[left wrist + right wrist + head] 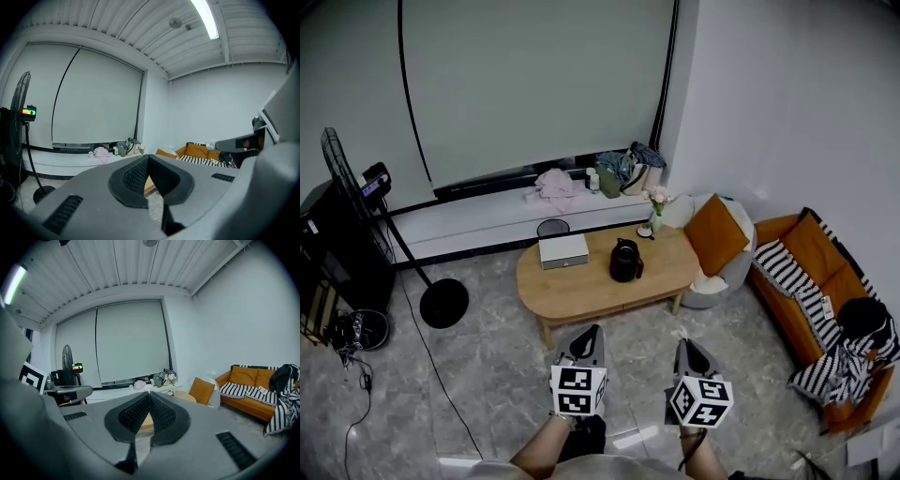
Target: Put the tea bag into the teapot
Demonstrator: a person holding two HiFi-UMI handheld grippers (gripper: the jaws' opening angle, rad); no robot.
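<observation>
A black teapot [625, 261] stands near the middle of an oval wooden coffee table [581, 292], several steps ahead of me. I cannot make out a tea bag anywhere. My left gripper [593, 329] and right gripper [684, 343] are held low over the floor, short of the table's near edge, side by side. In the left gripper view the left gripper [148, 157] has its tips together with nothing between them. The right gripper [149, 393] looks the same in the right gripper view. Only a sliver of table shows behind each pair of jaws.
A white box [562, 250] and a small flower vase [656, 221] also sit on the table. A standing fan [347, 178] with round base [443, 303] is at left. An orange cushion [714, 234] and an orange sofa [825, 281] are at right.
</observation>
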